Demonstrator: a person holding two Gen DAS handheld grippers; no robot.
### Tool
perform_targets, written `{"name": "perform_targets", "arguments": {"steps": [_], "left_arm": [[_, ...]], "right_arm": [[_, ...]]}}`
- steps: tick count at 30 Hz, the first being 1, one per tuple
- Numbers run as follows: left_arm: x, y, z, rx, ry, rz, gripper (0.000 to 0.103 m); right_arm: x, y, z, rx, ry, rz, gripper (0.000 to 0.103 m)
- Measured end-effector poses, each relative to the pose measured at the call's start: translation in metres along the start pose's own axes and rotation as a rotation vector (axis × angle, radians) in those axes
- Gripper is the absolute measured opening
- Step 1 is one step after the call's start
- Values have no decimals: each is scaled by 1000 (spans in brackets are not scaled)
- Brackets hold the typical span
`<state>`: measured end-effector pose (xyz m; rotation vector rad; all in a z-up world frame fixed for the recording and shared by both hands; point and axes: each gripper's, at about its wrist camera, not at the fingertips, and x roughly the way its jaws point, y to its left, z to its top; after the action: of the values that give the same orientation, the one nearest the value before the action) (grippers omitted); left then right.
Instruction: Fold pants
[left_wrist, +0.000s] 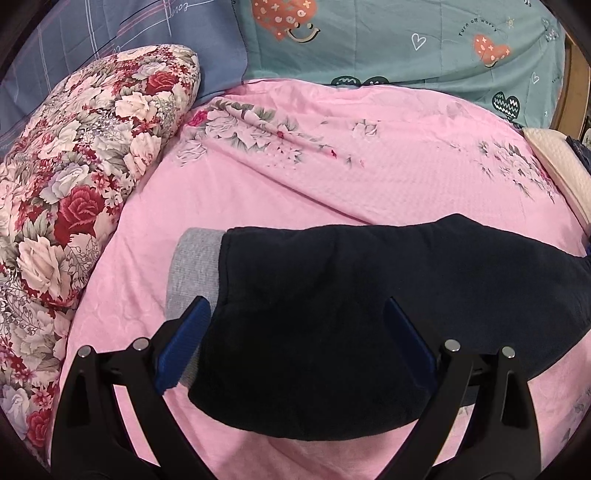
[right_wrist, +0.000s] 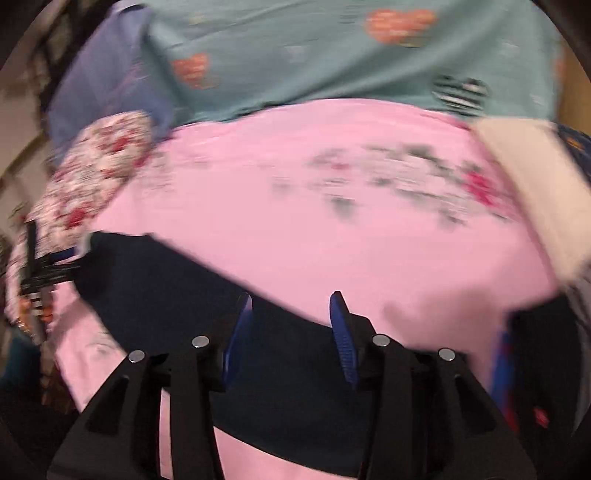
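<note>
The pants (left_wrist: 332, 314), dark navy and folded into a compact bundle with a grey waistband (left_wrist: 195, 266) showing at the left end, lie on the pink bedsheet (left_wrist: 295, 184). The left gripper (left_wrist: 295, 317) hovers directly over the bundle with its jaws spread wide; the blue pads (left_wrist: 184, 339) stand on either side of the fabric without pressing it, so nothing is grasped. In the right wrist view, the right gripper (right_wrist: 291, 310) is released, its jaws parted with a clear gap between them; the pants (right_wrist: 177, 295) run below and to the left of its fingertips, and no fabric is pinched between the pads. The bedsheet carries a printed flower pattern. A floral quilt (left_wrist: 81, 177) is bunched at the left edge, a teal cover (left_wrist: 406, 48) with heart motifs and a blue-grey plaid cover (left_wrist: 110, 29) lie at the far side, and a cream cloth (left_wrist: 561, 170) sits at the right edge. The right wrist view is heavily motion-blurred; the objects along its left and right margins cannot be identified.
</note>
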<state>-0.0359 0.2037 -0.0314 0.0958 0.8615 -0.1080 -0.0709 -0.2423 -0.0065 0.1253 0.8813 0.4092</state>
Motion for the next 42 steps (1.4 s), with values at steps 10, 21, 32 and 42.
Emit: {"name": "perform_targets", "arguments": {"steps": [10,21,32,42], "left_arm": [[8,23,-9,-8,25,74,96],[27,51,-15,-81,79,65,96],[34,116,-37,-517,202,-372,96],[52,99,-19,-508,174,-349,96]], "right_arm": [[157,154,51,-137,191,312,45],[235,156,81,-55,232,217,45],[166,145,67,-64,147,273,64],[146,159,33,-115,186,357,69]]}}
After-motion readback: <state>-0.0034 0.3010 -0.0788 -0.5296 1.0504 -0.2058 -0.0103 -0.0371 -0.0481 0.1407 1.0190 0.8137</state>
